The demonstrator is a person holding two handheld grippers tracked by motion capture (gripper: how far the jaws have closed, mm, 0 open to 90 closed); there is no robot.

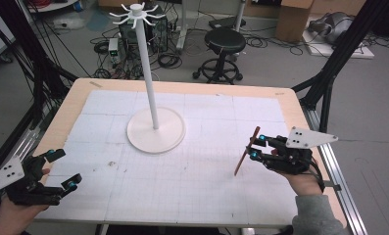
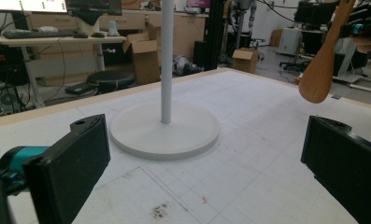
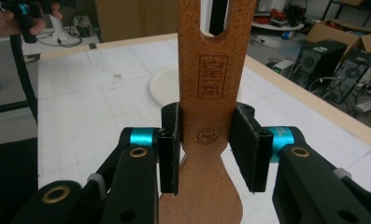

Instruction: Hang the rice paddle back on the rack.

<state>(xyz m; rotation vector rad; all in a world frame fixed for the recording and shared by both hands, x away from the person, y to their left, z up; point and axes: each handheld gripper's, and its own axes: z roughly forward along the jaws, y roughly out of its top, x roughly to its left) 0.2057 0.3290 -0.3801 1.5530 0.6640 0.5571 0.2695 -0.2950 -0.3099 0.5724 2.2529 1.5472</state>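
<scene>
— Fingers [image 3: 170,140] on the right gripper [image 1: 255,147]?
— Clamped on a wooden spatula [image 3: 211,93], about four o'clock from the stand [image 1: 155,128], seemingly off the table [image 1: 192,186].
— Left gripper [image 1: 62,169]?
— Spread wide, holding nothing, at eight o'clock.

Even, soft indoor light, faint shadows, perhaps slight blur at close range.

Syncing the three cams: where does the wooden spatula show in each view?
High view: wooden spatula right of centre, held by the right claw.
Left gripper view: its blade hangs at upper right.
Right gripper view: its handle runs up the centre between the jaws.
Shared landmark: white stand's round base.
</scene>
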